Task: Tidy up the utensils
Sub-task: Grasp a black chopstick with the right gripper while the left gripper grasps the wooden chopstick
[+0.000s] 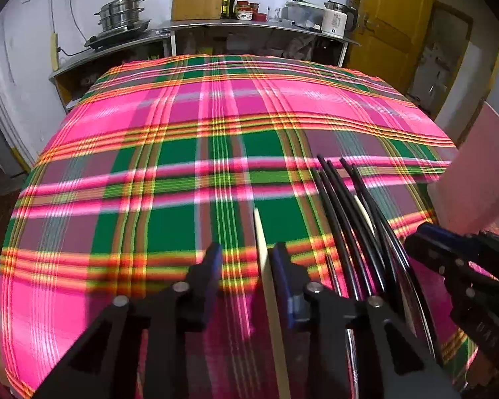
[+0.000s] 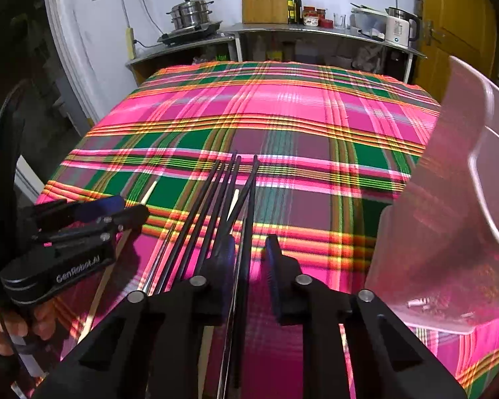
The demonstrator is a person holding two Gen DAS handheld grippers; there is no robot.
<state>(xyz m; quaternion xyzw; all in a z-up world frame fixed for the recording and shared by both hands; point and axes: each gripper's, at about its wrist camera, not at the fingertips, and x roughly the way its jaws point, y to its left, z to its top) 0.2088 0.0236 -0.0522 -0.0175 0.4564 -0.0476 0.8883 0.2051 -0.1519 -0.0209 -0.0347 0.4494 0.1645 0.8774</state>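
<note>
left gripper (image 1: 246, 259): jaws parted | right gripper (image 2: 249, 249): jaws parted, seemingly

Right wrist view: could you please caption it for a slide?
Open right tongs straddle black chopsticks on plaid tablecloth, beside clear plastic container.

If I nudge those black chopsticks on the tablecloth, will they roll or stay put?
The black chopsticks look thin, straight and smooth, so probably stiff, light and apt to slip. Lying loose on the cloth, they may roll or scatter, though the fabric should slow them.
</note>
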